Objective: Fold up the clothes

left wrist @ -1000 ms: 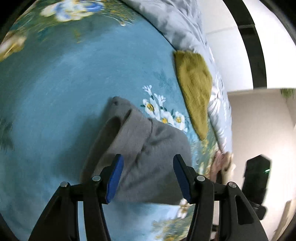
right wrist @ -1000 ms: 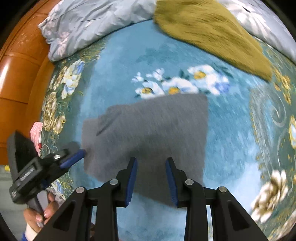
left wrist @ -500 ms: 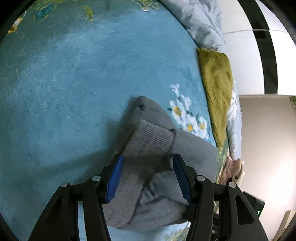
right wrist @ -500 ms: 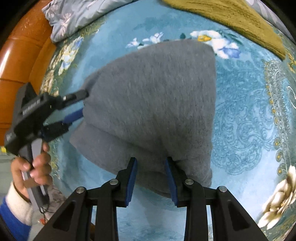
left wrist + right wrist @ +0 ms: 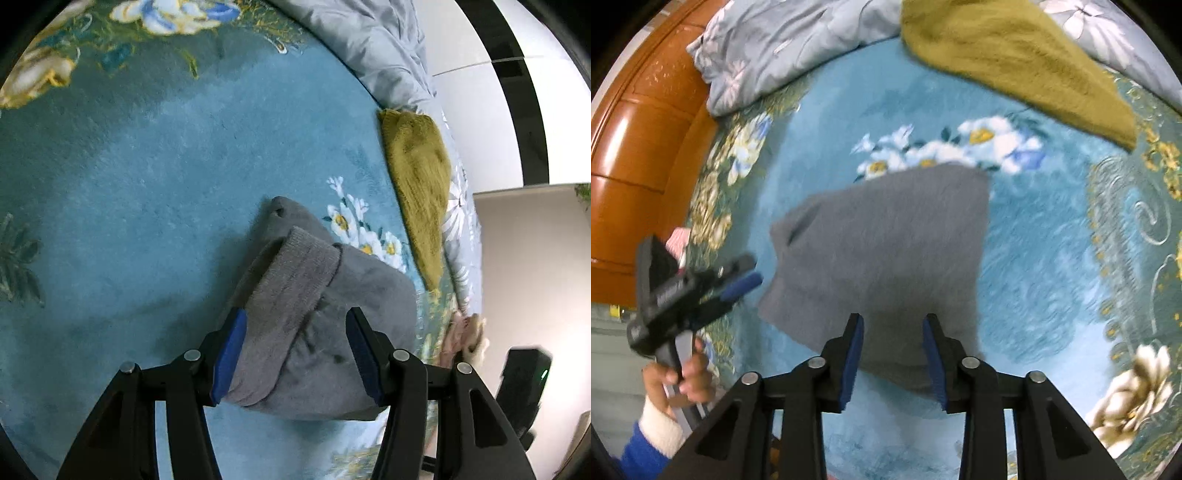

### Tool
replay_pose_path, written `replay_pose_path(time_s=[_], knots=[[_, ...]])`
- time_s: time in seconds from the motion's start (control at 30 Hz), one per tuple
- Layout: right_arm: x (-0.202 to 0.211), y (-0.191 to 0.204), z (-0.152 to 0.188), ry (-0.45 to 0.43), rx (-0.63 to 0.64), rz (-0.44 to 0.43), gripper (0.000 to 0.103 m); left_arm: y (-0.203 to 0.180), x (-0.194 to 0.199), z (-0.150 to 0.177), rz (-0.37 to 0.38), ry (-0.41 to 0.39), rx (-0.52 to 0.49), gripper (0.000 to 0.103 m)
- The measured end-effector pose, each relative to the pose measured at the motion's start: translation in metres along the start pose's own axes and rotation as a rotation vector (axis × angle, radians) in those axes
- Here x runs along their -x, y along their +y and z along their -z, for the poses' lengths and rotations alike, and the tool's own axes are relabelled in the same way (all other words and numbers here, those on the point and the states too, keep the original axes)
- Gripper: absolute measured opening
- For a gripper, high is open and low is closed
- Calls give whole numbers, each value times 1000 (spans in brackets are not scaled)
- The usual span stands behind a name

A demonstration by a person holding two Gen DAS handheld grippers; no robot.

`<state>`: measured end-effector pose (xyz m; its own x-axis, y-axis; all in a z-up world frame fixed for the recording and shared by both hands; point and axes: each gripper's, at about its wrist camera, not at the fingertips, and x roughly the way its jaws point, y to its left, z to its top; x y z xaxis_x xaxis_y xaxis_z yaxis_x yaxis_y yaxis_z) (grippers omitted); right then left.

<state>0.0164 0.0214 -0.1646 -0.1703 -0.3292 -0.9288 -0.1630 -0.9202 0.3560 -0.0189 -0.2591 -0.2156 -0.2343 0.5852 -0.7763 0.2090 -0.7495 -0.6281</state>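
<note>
Both the left gripper (image 5: 295, 354) and right gripper (image 5: 893, 356) hang wide apart over a folded grey garment (image 5: 886, 251), bare blue floral blanket (image 5: 147, 184) surrounding its edges.

1. Grey garment (image 5: 886, 254): one, folded, on the spread.
2. Olive-green knit item (image 5: 1015, 62): one.
3. Blue floral bedspread (image 5: 147, 192): one.
4. Pale grey floral quilt (image 5: 783, 48): one.
5. My grippers: two, the left gripper (image 5: 295, 354) and the right gripper (image 5: 892, 354).
6. My visible hands: one, the left hand (image 5: 683, 384).
</note>
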Motion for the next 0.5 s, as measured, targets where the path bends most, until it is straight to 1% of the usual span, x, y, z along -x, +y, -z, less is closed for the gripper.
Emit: replay_pose_path(time_s=[0.03, 0.1, 0.17, 0.2, 0.3, 0.4, 0.43, 0.5], knots=[[0, -5, -3, -8, -12, 14, 44, 5, -3, 1, -23, 14, 6, 58], [-4, -18, -7, -9, -73, 38, 48, 16, -9, 2, -72, 45, 23, 58], [-3, -21, -9, -18, -95, 35, 48, 17, -8, 2, -86, 45, 23, 58], [-1, -19, -9, -24, -72, 34, 49, 15, -4, 2, -81, 41, 7, 58], [-3, -5, -16, -38, 13, 35, 49, -3, 7, -5, -13, 6, -44, 58], [-15, 8, -38, -41, 52, 10, 49, -32, 1, -19, 71, 21, -119, 58], [-20, 9, -44, -39, 48, 2, 49, -41, -5, -26, 74, 27, -152, 58], [-35, 10, -60, -32, 37, 1, 49, -41, -26, -31, 60, 59, -154, 59]])
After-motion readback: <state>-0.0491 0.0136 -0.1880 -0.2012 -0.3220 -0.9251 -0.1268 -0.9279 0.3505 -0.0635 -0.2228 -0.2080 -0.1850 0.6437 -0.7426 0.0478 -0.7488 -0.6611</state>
